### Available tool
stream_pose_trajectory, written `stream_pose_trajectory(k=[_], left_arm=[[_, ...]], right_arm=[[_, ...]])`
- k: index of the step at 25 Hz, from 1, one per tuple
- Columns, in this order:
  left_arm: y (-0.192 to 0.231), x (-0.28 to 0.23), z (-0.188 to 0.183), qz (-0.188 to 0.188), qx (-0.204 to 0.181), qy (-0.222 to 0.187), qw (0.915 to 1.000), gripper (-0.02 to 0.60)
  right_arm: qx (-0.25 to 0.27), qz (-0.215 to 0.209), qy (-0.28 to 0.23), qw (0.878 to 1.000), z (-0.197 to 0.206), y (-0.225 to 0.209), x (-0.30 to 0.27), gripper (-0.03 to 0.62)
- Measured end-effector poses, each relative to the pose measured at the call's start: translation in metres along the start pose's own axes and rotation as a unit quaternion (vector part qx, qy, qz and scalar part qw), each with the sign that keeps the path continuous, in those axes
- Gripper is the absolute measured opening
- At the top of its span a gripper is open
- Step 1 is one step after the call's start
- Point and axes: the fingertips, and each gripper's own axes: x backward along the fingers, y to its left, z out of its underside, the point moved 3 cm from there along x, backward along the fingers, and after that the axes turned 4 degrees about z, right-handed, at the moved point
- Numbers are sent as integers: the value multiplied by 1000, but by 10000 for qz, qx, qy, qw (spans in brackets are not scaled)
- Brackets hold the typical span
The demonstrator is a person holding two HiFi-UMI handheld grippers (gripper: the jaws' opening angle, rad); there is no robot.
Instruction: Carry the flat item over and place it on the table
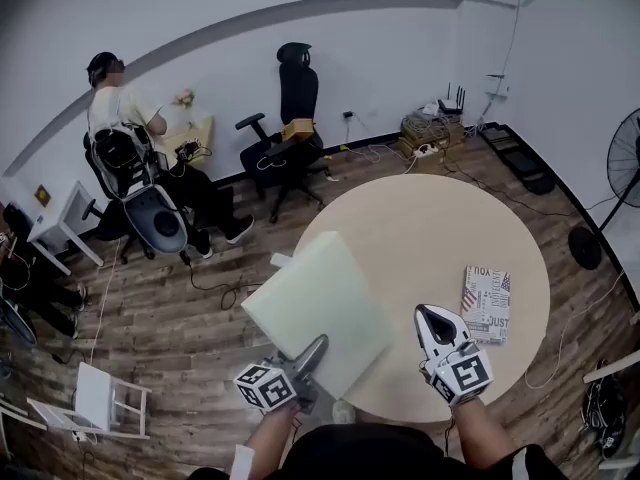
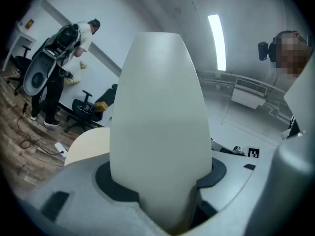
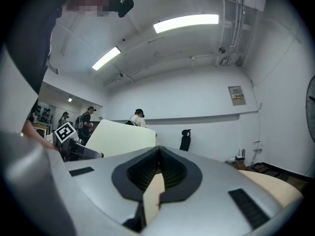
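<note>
Carrying the foam board [image 1: 318, 306] clamped by its near edge in our left gripper [image 1: 314, 350], we hold it tilted over the left rim of the round table [image 1: 430, 223]. Our right gripper [image 1: 431, 317] hangs closed and empty above the table. Next we need to lower it flat and release.

Flat pad [image 1: 315, 308] over table [image 1: 420, 233] left edge; booklet [image 1: 486, 303] on table, right.

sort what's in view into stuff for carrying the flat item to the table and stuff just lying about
For the job:
- flat pad
- left gripper, fingers shut on the pad
- round table
- right gripper, holding nothing

Lying about:
- printed booklet on the table
- black office chair
- floor fan
</note>
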Motion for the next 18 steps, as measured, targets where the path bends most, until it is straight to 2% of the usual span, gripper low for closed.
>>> stream_pose_trajectory(k=[6, 12, 15, 18], left_arm=[[23, -51, 2, 676, 227, 578, 9958, 279], [31, -97, 20, 1198, 541, 1158, 9845, 279], [33, -111, 27, 1314, 741, 1336, 9795, 278], [32, -124, 37, 1443, 1085, 1477, 9724, 278]], right_arm=[[32, 537, 276, 9982, 14, -14, -8, -3], [-56, 1120, 392, 9929, 22, -30, 0, -3], [-137, 1287, 478, 9904, 27, -39, 4, -3], [-79, 1248, 613, 9903, 31, -49, 7, -3]])
